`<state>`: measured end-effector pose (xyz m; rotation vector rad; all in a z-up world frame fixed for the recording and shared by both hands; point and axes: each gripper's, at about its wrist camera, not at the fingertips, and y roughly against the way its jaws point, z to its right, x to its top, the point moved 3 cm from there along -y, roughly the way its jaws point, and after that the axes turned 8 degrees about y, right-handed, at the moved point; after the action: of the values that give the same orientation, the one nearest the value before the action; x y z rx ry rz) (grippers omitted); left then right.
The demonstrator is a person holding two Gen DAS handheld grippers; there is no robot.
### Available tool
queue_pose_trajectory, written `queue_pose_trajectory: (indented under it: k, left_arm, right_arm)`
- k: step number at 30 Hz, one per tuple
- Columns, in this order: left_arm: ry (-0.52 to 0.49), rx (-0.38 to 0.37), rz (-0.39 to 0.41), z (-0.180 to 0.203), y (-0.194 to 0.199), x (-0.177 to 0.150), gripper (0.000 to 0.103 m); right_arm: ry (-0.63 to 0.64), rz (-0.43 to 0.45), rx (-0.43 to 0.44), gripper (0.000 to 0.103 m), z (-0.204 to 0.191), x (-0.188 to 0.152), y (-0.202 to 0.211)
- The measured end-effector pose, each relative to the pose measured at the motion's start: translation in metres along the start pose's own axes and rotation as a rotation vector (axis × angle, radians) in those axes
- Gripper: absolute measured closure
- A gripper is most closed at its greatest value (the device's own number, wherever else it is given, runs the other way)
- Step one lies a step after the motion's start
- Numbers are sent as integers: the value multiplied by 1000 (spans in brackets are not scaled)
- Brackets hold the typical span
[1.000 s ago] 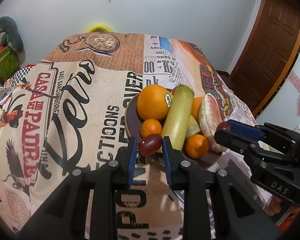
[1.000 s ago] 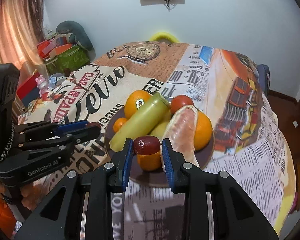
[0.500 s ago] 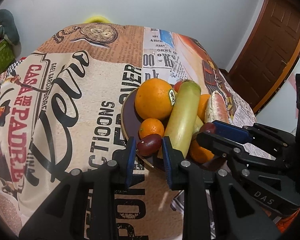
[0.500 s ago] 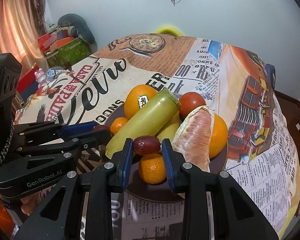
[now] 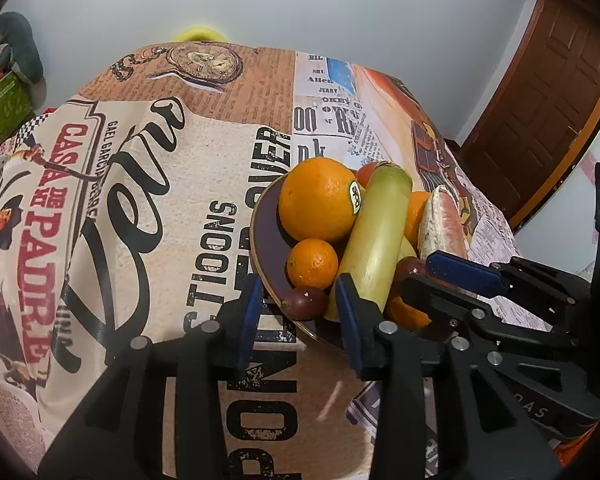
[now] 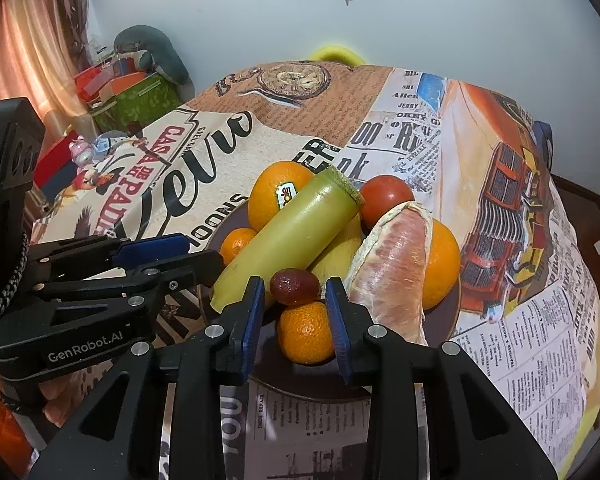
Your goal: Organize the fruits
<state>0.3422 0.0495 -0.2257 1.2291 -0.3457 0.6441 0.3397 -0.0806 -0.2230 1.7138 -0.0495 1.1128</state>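
A dark plate (image 5: 265, 236) holds a big orange (image 5: 318, 199), a small mandarin (image 5: 312, 263), a long green fruit (image 5: 374, 236), a peeled pomelo wedge (image 6: 396, 268) and a tomato (image 6: 385, 199). My left gripper (image 5: 300, 304) is open, and a dark red fruit (image 5: 306, 302) lies between its fingers on the plate's near rim. My right gripper (image 6: 295, 298) is open around a second dark red fruit (image 6: 295, 286) that rests on a mandarin (image 6: 305, 333).
The table has a printed newspaper-style cloth (image 5: 148, 208). A wooden door (image 5: 548, 120) is at the right. Boxes and a grey cushion (image 6: 152, 52) are stacked beyond the table's left side. A yellow chair back (image 6: 334, 54) stands at the far edge.
Both grippers have opened and let go of their dark red fruits. The left one's fruit now lies on the plate rim, the right one's on the mandarin.
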Motion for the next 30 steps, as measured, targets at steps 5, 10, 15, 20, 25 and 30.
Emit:
queue_pose_trajectory:
  k: [5,10,15,20,25,30]
  left_arm:
    - [-4,2,44,2,20,4,65]
    - [-26,10,139,11,66,10,65]
    - [-62,6,282,31,138,12,65]
    - [-95,-6,431,54,217,1,65]
    - [-128,-32,570,76,290,-21,65]
    - [-173,-26,681,95,344,-49,43]
  right_arm:
    - [-13,29,-15,73,3,2,15]
    - [-36,102,-32,73,4,9,56]
    - [-41,222,-59,73,-3,16,120]
    - [-28,365,-93,73,-21,17,196]
    - [0,513,-140,63,-49,9,268]
    - [12,621,-178,54,-75,-5,316]
